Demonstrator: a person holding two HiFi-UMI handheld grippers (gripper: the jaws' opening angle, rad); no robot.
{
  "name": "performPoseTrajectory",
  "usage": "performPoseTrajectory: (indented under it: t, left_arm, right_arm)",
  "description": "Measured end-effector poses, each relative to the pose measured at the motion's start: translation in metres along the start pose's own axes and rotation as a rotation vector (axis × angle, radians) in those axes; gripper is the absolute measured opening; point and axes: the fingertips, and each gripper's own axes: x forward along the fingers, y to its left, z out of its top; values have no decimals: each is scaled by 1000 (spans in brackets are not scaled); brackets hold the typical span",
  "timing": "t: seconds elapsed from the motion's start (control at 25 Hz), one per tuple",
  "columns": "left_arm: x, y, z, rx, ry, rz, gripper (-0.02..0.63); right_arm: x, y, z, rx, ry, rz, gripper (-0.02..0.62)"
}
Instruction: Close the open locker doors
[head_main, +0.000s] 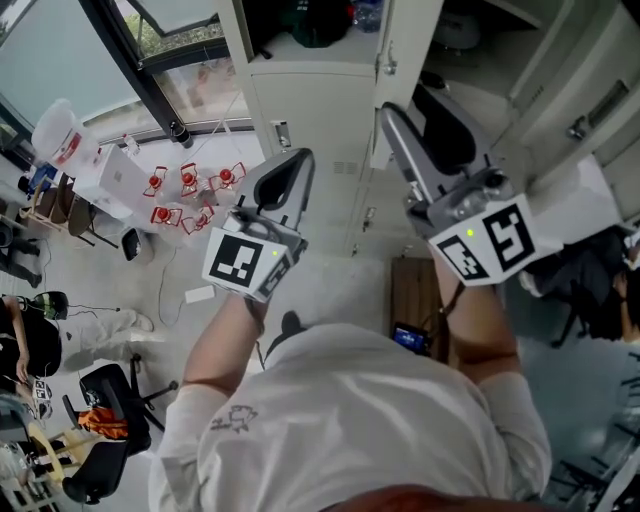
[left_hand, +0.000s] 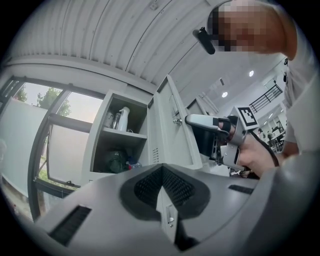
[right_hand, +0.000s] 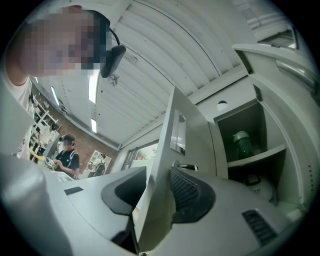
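The right gripper (right_hand: 159, 196) was clamped on the edge of the open locker door (right_hand: 176, 131), its compartment (right_hand: 250, 159) just to the right. The left gripper (left_hand: 161, 172) was closed on nothing, near the lockers

A cluster of red-and-white objects (head_main: 190, 190) (too small to identify) sits on the floor (head_main: 180, 275) below the window (head_main: 165, 35). A black office chair (head_main: 105, 385) stands well apart from them. A small wooden table (head_main: 412, 285) carries a lit screen (head_main: 408, 338) — elsewhere, a green bottle (right_hand: 243, 144) stands upright.
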Motion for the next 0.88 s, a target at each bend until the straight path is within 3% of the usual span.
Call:
performPoseTrajectory:
  t: [0.52, 0.88]
  left_arm:
    - [-24, 51, 2, 10, -1, 38, -5]
    - [-37, 91, 9, 28, -3, 26, -5]
  right_arm:
    - [61, 34, -19, -15, 23, 34, 133]
    - [106, 48, -33, -40, 36, 9, 133]
